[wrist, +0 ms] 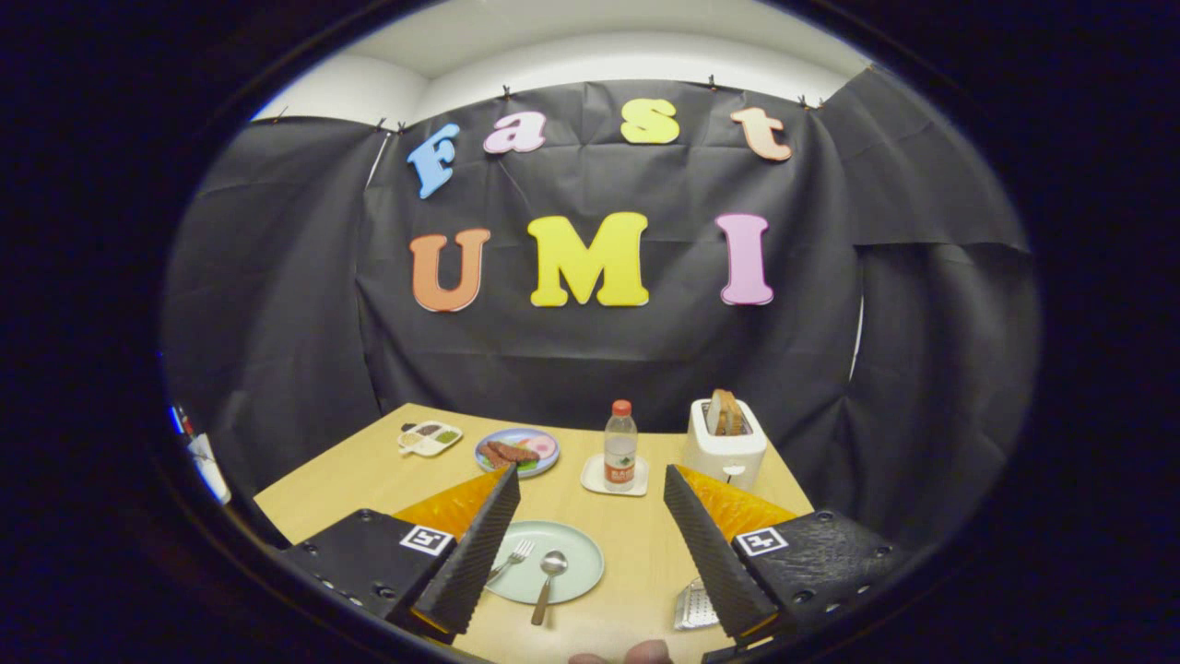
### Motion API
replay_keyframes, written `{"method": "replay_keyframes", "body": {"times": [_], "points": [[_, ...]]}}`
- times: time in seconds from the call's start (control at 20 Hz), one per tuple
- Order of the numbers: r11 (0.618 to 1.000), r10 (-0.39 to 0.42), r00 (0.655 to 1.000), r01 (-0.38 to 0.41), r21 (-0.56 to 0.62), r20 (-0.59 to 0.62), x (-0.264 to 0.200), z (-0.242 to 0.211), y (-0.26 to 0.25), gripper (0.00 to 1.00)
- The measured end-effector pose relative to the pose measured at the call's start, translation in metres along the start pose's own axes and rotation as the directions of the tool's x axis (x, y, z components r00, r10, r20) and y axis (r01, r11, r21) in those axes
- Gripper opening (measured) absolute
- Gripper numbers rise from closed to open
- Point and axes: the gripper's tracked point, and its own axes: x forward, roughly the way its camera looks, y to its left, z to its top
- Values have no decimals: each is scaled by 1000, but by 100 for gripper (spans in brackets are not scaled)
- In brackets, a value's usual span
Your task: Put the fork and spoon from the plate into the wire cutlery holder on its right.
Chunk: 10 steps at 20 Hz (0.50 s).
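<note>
The gripper (590, 535) hangs above a wooden table (645, 563), its two fingers spread wide apart with nothing held. Between them lies a pale green plate (572, 544) carrying a fork (513, 559), partly hidden by the left finger, and a spoon (548, 583) beside it. A wire cutlery holder (693, 607) peeks out by the right finger. Beyond the fingers stand a water bottle (619, 444) on a coaster, a toaster (725, 444) with bread, a plate of food (517, 451) and a small divided dish (430, 438).
</note>
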Motion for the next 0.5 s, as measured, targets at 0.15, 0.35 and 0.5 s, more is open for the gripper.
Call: {"method": "replay_keyframes", "body": {"times": [0.15,0.35,0.5], "points": [[1000,13,996,-14,-10,-93,16,-34,13,95],[1000,1,975,-3,-6,-223,38,-85,25,95],[1000,-9,951,5,-13,-309,55,-125,35,95]]}}
